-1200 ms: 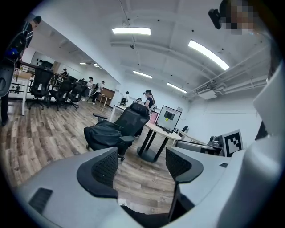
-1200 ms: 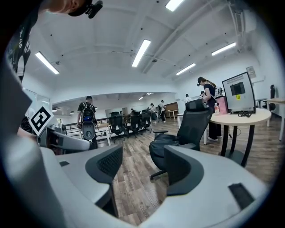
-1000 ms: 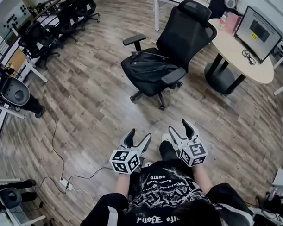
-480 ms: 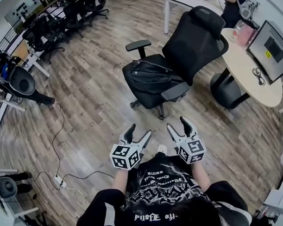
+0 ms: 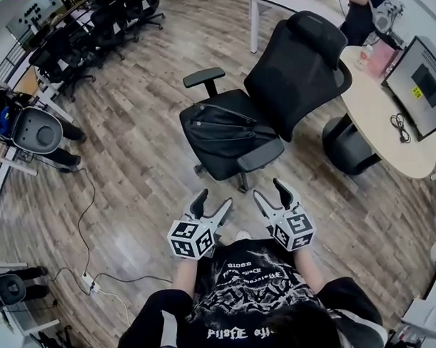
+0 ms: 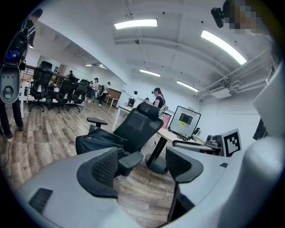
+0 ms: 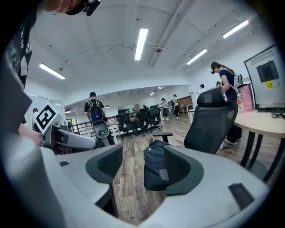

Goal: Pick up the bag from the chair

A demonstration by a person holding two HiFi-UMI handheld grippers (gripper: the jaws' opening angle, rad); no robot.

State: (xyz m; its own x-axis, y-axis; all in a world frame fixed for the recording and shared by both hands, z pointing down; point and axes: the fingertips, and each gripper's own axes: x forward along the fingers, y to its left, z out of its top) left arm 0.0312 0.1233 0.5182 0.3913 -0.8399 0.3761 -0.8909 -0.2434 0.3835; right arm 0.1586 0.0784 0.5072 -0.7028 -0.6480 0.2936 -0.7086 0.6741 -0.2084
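Note:
A black bag (image 5: 220,128) lies slumped on the seat of a black mesh office chair (image 5: 293,67) in the middle of the head view. My left gripper (image 5: 212,202) and right gripper (image 5: 270,191) are held side by side just short of the chair's base. Both stand open with nothing between the jaws. In the left gripper view the bag (image 6: 94,140) shows left of the open gripper (image 6: 142,162), on the chair (image 6: 139,127). The right gripper view has the bag (image 7: 152,151) between the open gripper's (image 7: 143,165) jaws, still some way off.
A round table (image 5: 377,118) with a monitor (image 5: 425,80) stands right of the chair. Several office chairs (image 5: 92,31) line the far left. A cable and power strip (image 5: 88,281) lie on the wooden floor at left. A person (image 7: 229,95) stands behind the chair.
The chair and bag have come closer to both grippers. The grippers stay open and side by side.

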